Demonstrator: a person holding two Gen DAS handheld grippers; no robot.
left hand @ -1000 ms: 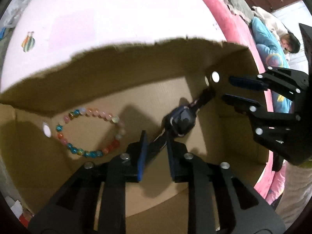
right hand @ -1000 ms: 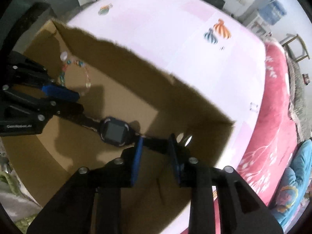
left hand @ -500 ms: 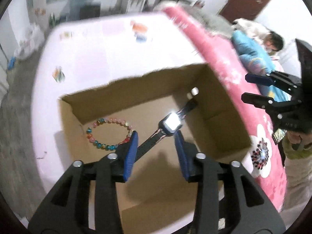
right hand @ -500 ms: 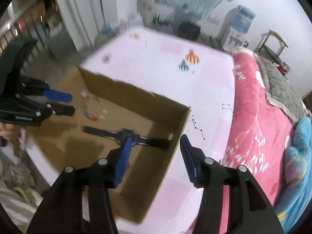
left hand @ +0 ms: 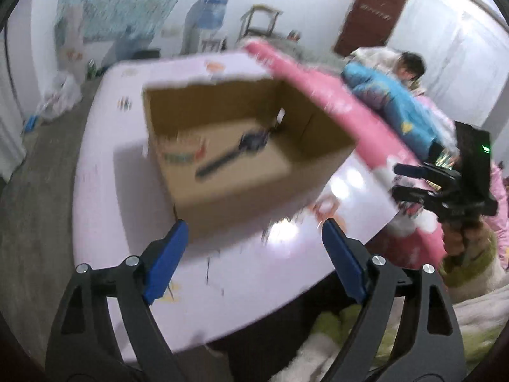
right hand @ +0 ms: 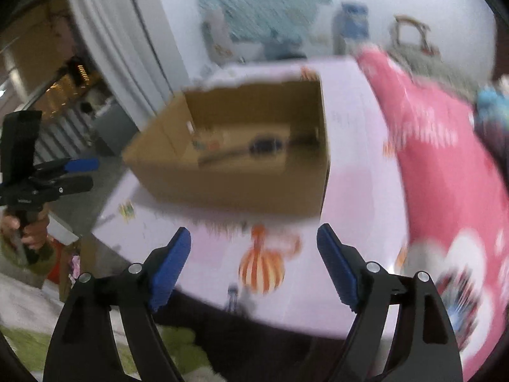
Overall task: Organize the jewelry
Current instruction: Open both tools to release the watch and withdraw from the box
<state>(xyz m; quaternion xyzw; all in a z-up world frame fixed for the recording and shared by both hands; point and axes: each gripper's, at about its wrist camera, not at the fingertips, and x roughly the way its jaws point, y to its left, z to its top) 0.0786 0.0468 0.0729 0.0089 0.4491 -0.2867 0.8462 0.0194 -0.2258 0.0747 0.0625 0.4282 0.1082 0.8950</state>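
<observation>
Cardboard box (left hand: 254, 187) — open-topped, on the pale pink tabletop (left hand: 105, 222), toward its far edge. Watch (left hand: 251, 141) — flat on the box floor, strap extended; bead bracelet (left hand: 183, 156) beside it, blurred. Left gripper (left hand: 253, 248), right gripper (right hand: 253, 251) — jaws just opening, now wide, nothing between them, above the tabletop's near edge.

Watch (left hand: 251, 141): motion-blurred in both views; face and strap detail unreadable.
Bead bracelet (left hand: 183, 154): smeared to coloured streaks; single beads indistinguishable.
Cardboard box (right hand: 229, 187): edges blurred; near wall hides part of floor.
Bed cover prints (right hand: 262, 265): blurred, motif uncertain.
</observation>
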